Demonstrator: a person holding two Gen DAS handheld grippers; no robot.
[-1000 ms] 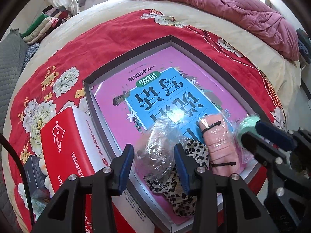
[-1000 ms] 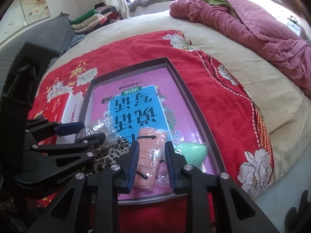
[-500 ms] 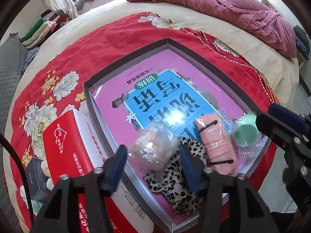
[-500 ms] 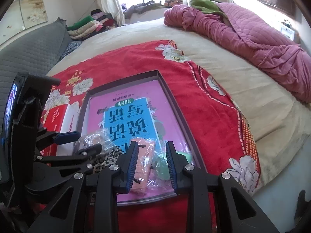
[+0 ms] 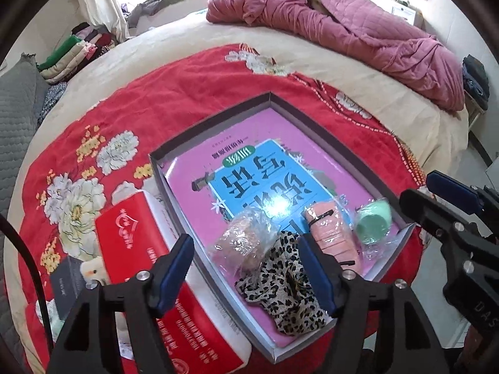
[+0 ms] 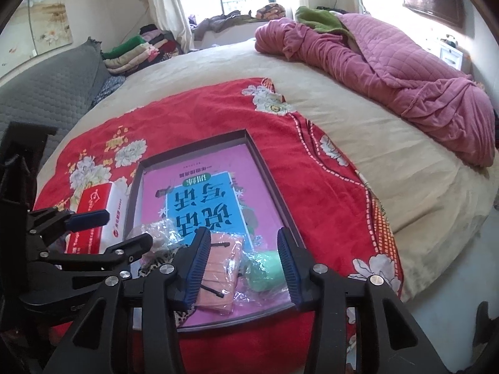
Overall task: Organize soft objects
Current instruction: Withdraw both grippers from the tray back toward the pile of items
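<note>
Left claw point(image 5: 244, 268): wide, jaws just been opening, nothing gripped, above the wrapped beige bundle point(image 5: 246, 240).
Right claw point(image 6: 241, 265): wide, just been opening, empty, over the peach roll point(image 6: 220, 275) and green piece point(image 6: 266, 269).
Soft things: all in the box point(image 5: 218, 118) on the bed, near edge, leopard cloth point(image 5: 283, 296) included.

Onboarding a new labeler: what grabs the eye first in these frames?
The shallow grey box on the red floral blanket, with a pink and blue book inside. Along its near edge lie wrapped soft items: leopard-print cloth, peach roll, green piece.
</note>
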